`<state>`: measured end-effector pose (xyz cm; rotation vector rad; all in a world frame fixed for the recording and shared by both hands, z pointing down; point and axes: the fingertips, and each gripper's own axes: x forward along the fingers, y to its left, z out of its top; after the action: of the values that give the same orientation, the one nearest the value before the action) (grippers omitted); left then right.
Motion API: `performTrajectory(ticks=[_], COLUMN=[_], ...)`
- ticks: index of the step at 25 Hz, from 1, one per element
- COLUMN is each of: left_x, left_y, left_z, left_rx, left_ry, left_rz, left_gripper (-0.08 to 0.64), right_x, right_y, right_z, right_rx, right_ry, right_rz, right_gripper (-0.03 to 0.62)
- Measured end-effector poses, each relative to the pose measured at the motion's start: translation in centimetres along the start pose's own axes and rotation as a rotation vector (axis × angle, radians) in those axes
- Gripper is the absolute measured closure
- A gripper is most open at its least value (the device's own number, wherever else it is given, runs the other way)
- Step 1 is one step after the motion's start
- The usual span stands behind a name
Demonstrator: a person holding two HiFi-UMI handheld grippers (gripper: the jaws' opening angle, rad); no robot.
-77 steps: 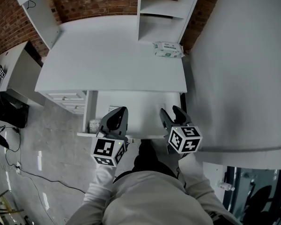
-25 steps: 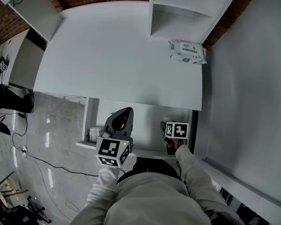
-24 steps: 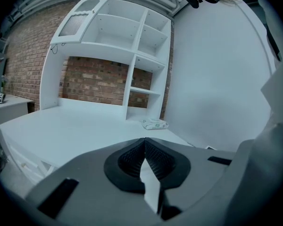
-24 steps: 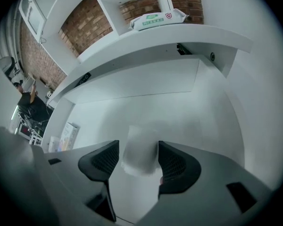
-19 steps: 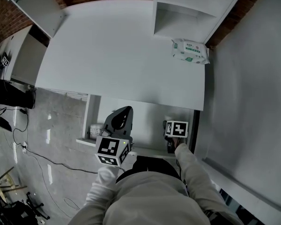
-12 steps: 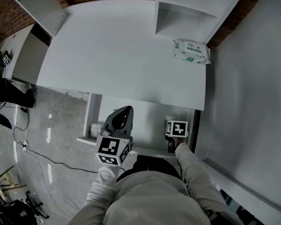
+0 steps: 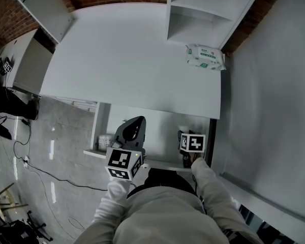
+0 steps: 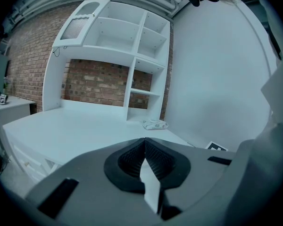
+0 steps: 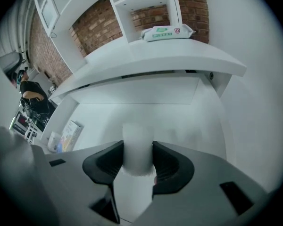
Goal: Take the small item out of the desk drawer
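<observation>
Desk drawer (image 7: 155,121) stands pulled open, giving reach inside. Left gripper (image 7: 136,122) hovers over its left half, jaws together and empty, apparently kept clear. Right gripper (image 9: 138,147) reaches in near the drawer's right edge, pads clamped on the small white item (image 9: 137,134), likely ready to lift it out.

Wipes pack (image 7: 206,56) on desk (image 7: 132,60), rt rear, next to shelf unit (image 7: 193,24). Drawer (image 7: 157,122) open under desk front: box (image 9: 68,133) at left end, small item (image 9: 138,149) at rt.
</observation>
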<state>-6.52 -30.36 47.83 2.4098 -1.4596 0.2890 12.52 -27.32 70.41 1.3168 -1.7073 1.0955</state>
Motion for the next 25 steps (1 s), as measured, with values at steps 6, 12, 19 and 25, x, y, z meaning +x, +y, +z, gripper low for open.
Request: performTrajectory(ticks=[6,12,19,25], left_x=[-0.6,-1.6,-2.4,-3.2], left_y=[-0.1,-0.2,-0.2,-0.5], left_z=[0.3,0.4,0.7,1.1], left_rx=[0.012,0.016,0.035,0.041], left_ry=[-0.033,-0.027,-0.058,-0.071], left_rz=[-0.003,-0.011,-0.01,-0.007], left_gripper=[0.541,0.541,0.541,0.541], right_x=[-2.1,-5.0,-9.0,-12.3], right_y=[1.3,3.0,5.3,6.1], right_z=[1.5,3.5,6.0,7.1], right_rx=[-0.005,-0.04,-0.068,-0.06], right_ry=[-0.085,-0.188,-0.333,-0.421], right_rz=[0.027,0.054,0.114,0.14], right_gripper=[0.388,0.388,0.39,0.39])
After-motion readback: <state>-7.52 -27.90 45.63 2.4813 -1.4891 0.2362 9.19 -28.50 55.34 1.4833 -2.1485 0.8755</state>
